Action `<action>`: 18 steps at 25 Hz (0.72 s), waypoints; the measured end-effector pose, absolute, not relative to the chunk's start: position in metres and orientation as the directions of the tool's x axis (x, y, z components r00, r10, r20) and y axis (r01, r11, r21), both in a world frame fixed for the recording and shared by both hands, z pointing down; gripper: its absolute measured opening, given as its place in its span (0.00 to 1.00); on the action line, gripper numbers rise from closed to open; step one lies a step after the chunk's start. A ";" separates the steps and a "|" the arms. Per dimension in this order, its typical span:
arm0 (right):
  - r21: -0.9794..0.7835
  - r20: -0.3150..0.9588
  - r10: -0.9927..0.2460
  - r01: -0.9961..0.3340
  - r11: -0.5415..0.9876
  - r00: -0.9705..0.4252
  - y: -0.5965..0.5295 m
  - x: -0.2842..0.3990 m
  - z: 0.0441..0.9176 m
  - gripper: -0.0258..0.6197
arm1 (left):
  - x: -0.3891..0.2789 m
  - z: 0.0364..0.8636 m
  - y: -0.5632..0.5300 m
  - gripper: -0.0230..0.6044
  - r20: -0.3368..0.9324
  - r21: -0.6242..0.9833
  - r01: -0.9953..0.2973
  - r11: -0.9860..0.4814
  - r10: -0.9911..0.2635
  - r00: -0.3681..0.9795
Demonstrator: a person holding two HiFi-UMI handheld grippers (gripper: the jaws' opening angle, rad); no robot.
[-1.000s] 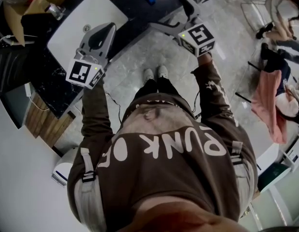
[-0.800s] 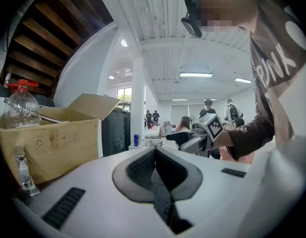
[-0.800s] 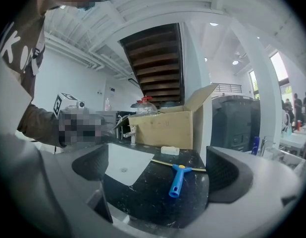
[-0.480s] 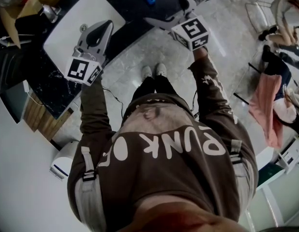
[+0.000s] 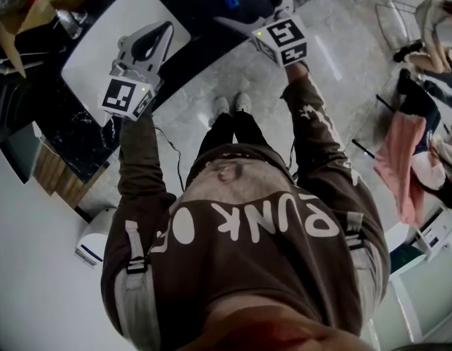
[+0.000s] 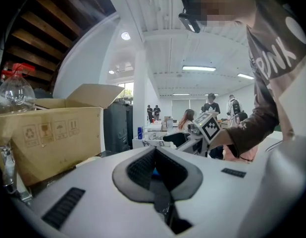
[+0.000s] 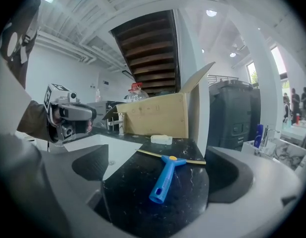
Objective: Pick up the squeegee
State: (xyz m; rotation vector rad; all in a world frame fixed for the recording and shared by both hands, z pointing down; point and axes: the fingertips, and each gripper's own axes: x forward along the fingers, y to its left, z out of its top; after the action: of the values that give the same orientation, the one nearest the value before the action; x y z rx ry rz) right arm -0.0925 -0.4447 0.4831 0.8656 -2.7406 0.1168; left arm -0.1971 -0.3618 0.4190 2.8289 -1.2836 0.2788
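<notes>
two jaws pressed together, empty, on the left gripper (image 6: 154, 158), right gripper (image 7: 160, 168) spread wide with nothing held, blue squeegee (image 7: 164, 178) lying flat on the black counter (image 7: 128, 197) ahead of it

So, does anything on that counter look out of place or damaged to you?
Nothing stands out. The squeegee lies flat and intact on the black counter, and the cardboard box behind it stands upright with a flap open.
</notes>
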 end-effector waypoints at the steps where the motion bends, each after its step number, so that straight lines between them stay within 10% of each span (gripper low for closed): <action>1: 0.000 0.281 -0.553 -0.576 0.817 -0.784 -0.448 -0.094 0.488 0.96 | -0.197 0.420 -0.363 0.04 0.175 -0.058 -0.747 -0.663 -0.743 0.646; 18: 0.001 0.415 -0.566 -0.622 0.783 -0.713 -0.488 -0.116 0.550 0.96 | -0.203 0.425 -0.367 0.04 0.182 -0.054 -0.746 -0.664 -0.741 0.646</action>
State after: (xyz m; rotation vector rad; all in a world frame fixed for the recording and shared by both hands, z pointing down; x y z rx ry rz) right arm -0.1156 -0.4879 0.5504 0.8993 -2.5789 0.1943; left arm -0.2029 -0.3674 0.4249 2.8268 -1.2769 0.2949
